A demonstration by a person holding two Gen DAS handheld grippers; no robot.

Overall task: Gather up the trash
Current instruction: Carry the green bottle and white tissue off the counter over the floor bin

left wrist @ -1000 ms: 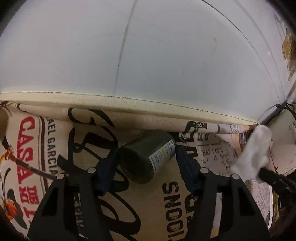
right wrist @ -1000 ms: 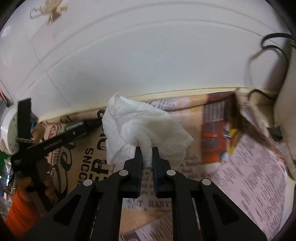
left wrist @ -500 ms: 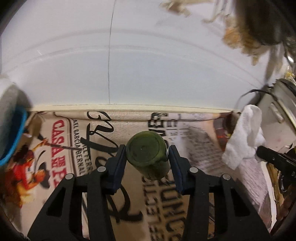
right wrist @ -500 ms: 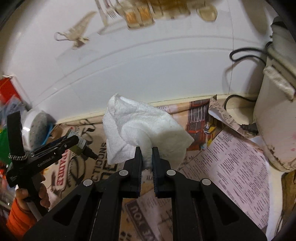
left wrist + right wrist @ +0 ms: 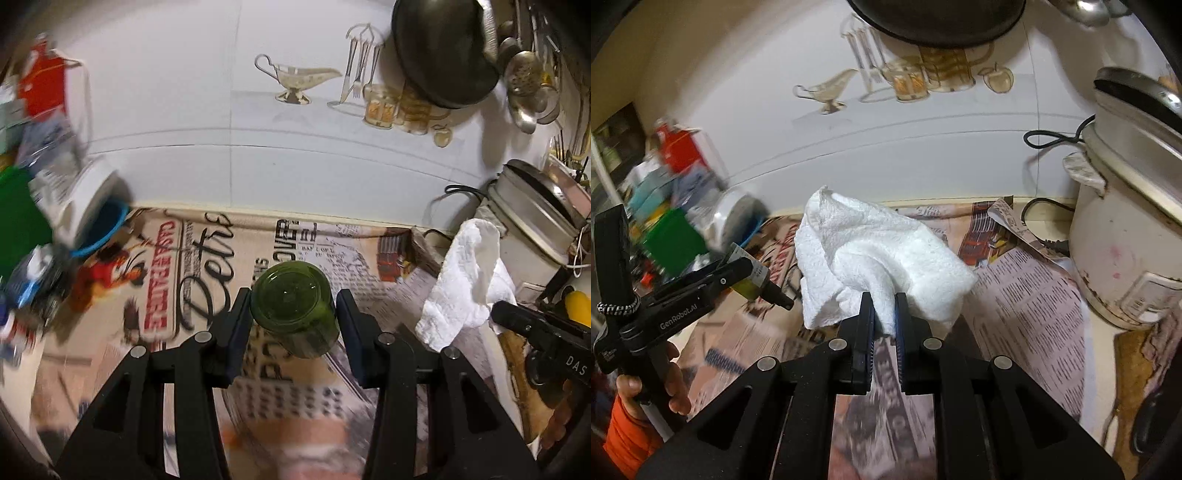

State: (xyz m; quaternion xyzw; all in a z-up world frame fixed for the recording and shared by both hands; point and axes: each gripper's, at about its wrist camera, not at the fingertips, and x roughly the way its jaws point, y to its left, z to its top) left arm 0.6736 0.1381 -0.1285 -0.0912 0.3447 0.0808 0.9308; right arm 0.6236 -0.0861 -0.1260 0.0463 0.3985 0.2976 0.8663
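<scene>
Two trash items in hand for carrying off: left gripper (image 5: 293, 308) fingers clenched on the sides of a green jar (image 5: 295, 306), centre frame above the newspaper-lined worktop (image 5: 207, 266); right gripper (image 5: 884, 314) fingers pinching a crumpled white paper towel (image 5: 879, 254), centre frame.

On your table (image 5: 110, 369) lie printed newspapers (image 5: 207, 266). At two o'clock you have a white rice cooker (image 5: 1126, 258), its black cord (image 5: 1049, 140) looped against the wall. At twelve a dark pan (image 5: 443, 51) hangs over wall decals of cutlery (image 5: 358, 62). At nine, blurred, sit a green box (image 5: 674, 240) and a white tub (image 5: 92, 199).
</scene>
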